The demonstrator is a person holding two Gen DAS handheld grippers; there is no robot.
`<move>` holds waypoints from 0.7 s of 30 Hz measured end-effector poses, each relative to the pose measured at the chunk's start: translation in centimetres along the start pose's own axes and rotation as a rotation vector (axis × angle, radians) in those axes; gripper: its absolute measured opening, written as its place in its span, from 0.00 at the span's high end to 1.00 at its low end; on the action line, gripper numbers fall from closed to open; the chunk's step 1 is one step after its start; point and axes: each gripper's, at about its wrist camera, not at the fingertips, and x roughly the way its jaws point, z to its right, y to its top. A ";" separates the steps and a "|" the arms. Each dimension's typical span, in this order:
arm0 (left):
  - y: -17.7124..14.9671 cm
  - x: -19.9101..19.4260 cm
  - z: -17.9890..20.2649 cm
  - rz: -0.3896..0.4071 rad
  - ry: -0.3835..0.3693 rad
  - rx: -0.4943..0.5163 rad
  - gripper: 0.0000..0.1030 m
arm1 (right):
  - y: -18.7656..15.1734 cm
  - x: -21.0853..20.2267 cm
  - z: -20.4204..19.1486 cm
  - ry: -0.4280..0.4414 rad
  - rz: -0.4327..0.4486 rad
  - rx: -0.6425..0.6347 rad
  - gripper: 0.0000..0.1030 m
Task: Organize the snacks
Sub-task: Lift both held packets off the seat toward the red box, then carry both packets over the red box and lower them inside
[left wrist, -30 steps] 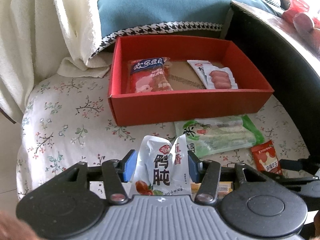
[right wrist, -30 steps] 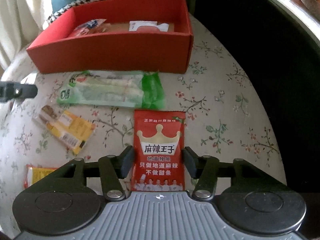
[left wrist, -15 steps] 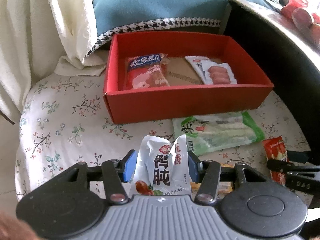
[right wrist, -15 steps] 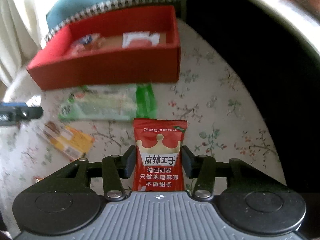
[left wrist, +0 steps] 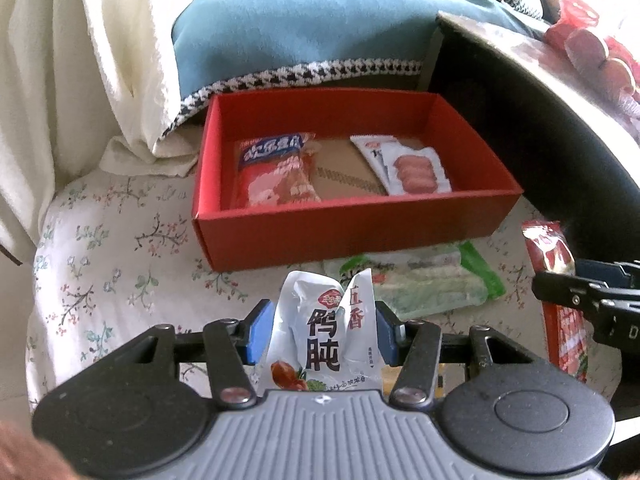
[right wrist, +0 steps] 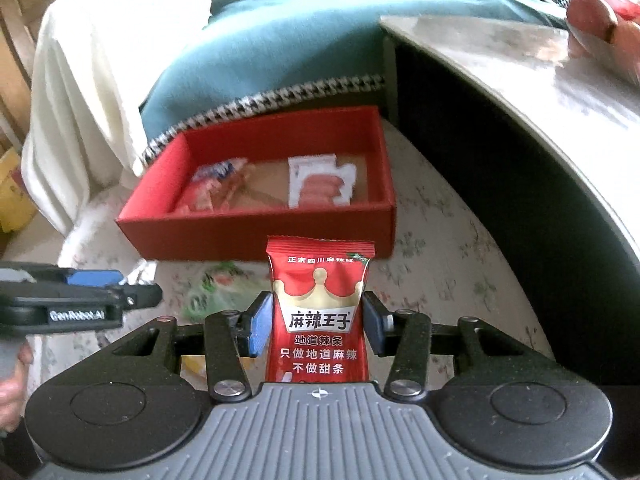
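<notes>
Your left gripper (left wrist: 323, 334) has its blue pads clamped on a crumpled white packet (left wrist: 325, 340), which stands upright between them, clear of the flowered cloth (left wrist: 100, 280). Your right gripper (right wrist: 318, 330) is likewise pinched on a red packet (right wrist: 320, 308) with a crown on its face, held upright off the cloth.

Just beyond the white packet, a green and white bag (left wrist: 432, 280) lies flat on the cloth, touching or nearly touching the front wall of the red box (left wrist: 352, 226); a yellow wrapper (left wrist: 436, 378) shows partly under your left gripper, too hidden to describe further.

Inside the box, a red and blue packet (left wrist: 276, 172) lies at the left and a white sausage packet (left wrist: 412, 166) at the right, apart, with bare brown floor between them. Behind the box sit a teal cushion (left wrist: 304, 28) and a white towel (left wrist: 116, 52); a dark table (right wrist: 500, 160) stands to the right.
</notes>
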 end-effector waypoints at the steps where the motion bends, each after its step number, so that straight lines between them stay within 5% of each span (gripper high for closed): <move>1: 0.1 -0.1 0.0 0.009 -0.001 0.000 0.56 | 0.2 0.0 -0.1 0.001 0.008 -0.003 0.47; 21: 1.9 -0.6 0.3 0.109 0.056 0.005 0.56 | 4.4 -0.2 -1.7 0.015 0.120 -0.044 0.47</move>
